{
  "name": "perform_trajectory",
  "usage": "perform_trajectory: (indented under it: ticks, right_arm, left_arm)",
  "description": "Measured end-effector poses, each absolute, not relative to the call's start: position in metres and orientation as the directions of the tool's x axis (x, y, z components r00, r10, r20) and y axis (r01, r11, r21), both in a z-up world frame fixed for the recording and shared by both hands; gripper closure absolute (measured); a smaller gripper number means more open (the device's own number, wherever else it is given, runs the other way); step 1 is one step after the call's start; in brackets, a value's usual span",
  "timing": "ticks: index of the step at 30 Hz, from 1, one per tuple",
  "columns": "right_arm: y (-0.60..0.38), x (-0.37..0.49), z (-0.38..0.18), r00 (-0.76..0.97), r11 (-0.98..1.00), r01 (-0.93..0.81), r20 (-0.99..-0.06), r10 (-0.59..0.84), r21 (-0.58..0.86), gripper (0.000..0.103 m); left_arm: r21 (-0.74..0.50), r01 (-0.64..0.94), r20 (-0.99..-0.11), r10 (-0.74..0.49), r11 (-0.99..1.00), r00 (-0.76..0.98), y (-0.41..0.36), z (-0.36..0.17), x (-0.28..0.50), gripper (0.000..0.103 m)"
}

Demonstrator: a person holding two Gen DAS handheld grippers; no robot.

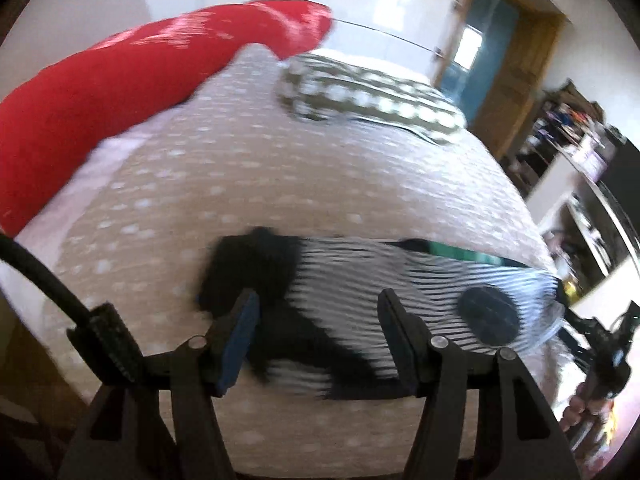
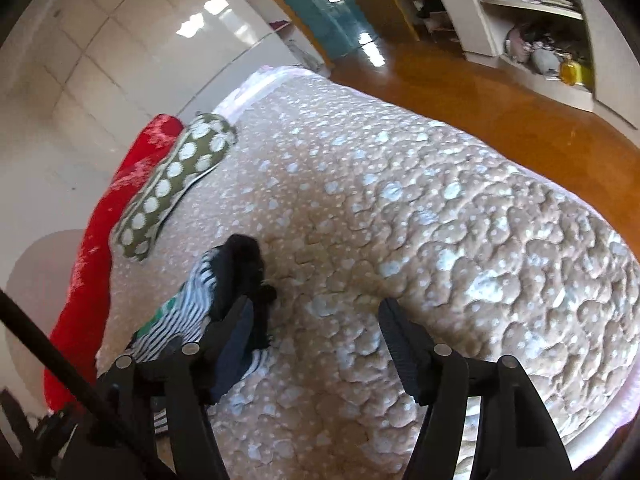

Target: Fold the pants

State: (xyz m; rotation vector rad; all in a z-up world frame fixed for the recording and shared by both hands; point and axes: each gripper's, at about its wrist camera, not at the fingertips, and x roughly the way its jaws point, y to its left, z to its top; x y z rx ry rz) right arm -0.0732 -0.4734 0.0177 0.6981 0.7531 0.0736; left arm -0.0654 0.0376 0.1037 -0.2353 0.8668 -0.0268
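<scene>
The pants [image 1: 360, 300] are black-and-white striped with black parts, a round dark patch and a green band. They lie folded in a compact bundle on the beige dotted bed cover [image 1: 280, 168]. My left gripper [image 1: 318, 312] is open and empty, just above the bundle's near edge. In the right wrist view the pants [image 2: 208, 300] lie left of my right gripper [image 2: 314, 320], which is open and empty above the bare cover [image 2: 400, 200]; its left finger overlaps the bundle's edge. The other gripper and the hand holding it show at the far right of the left wrist view [image 1: 600, 360].
A long red cushion [image 1: 80, 112] lies along the bed's far side by the white wall. A green pillow with white dots [image 1: 360, 92] lies next to it. Wooden floor [image 2: 480, 92], shelves [image 2: 532, 40] and a door [image 1: 480, 40] lie beyond the bed.
</scene>
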Motion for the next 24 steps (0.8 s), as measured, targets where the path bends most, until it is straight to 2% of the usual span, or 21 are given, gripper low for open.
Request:
perform_trajectory:
  ticks: [14,19,24]
  right_arm:
    - [-0.470,-0.090,0.010,0.741,0.740,0.065,-0.529,0.413,0.669,0.032]
    - [-0.463,-0.087,0.011,0.733,0.726,0.015,-0.502,0.460,0.688,0.031]
    - [-0.443,-0.070,0.010,0.713,0.764,-0.008,-0.532,0.457,0.646,0.031]
  left_arm:
    - [-0.249,0.318,-0.783,-0.383,0.915,0.489,-0.151,0.124,0.027,0.041]
    - [-0.302,0.430,-0.811,-0.466,0.851,0.353,-0.205,0.111,0.063,0.041]
    - [-0.356,0.476,-0.841,-0.498,0.804,0.213,-0.242,0.076,0.095,0.041]
